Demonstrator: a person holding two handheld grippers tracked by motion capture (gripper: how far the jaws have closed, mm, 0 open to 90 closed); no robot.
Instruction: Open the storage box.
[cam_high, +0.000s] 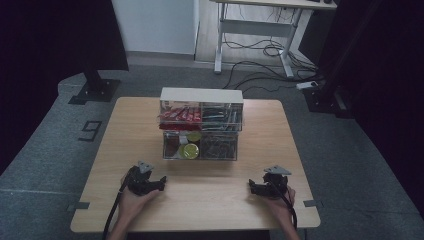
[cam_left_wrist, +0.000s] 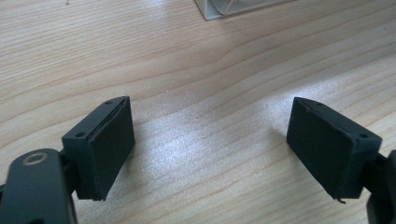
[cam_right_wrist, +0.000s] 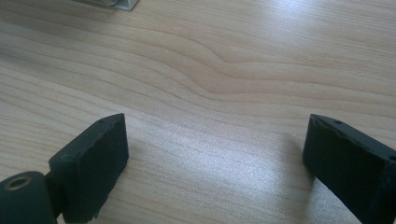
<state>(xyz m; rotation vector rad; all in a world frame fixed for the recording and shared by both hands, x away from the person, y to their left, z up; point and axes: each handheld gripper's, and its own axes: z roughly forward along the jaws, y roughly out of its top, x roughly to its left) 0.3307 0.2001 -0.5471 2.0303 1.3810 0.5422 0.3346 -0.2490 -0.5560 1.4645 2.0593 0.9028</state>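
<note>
Nearest the lens in the left gripper view, the left hand-held gripper (cam_left_wrist: 210, 149) has its two black jaws spread wide, with only bare pale wood grain of the worktop (cam_left_wrist: 201, 70) between them and nothing gripped. In the right gripper view the right hand-held gripper (cam_right_wrist: 215, 163) stands the same way, its jaws far apart over the wood and holding nothing. From the high view, the left hand-held gripper (cam_high: 161, 181) sits low at the near left of the worktop, held in the person's left hand (cam_high: 131, 197), with a grey three-cornered plate on top and a dark cable trailing back toward the near edge. The right hand-held gripper (cam_high: 251, 186) sits at the near right in the right hand (cam_high: 281, 200), also with its grey plate and cable. Both are well apart from each other and point inward. Farther out, near the middle toward the far edge, stands a clear two-tier organizer box (cam_high: 201, 125) with a pale top. Its upper left compartment holds red packets (cam_high: 181, 115), its upper right dark items too dim to tell. The lower tier holds round yellow-green lids (cam_high: 190, 150) on the left side and dark contents on the right. A corner of this box shows at the top of each gripper view. Beyond the worktop lies grey floor (cam_high: 350, 145), with a white desk frame (cam_high: 260, 35) and loose cables at the back.
</note>
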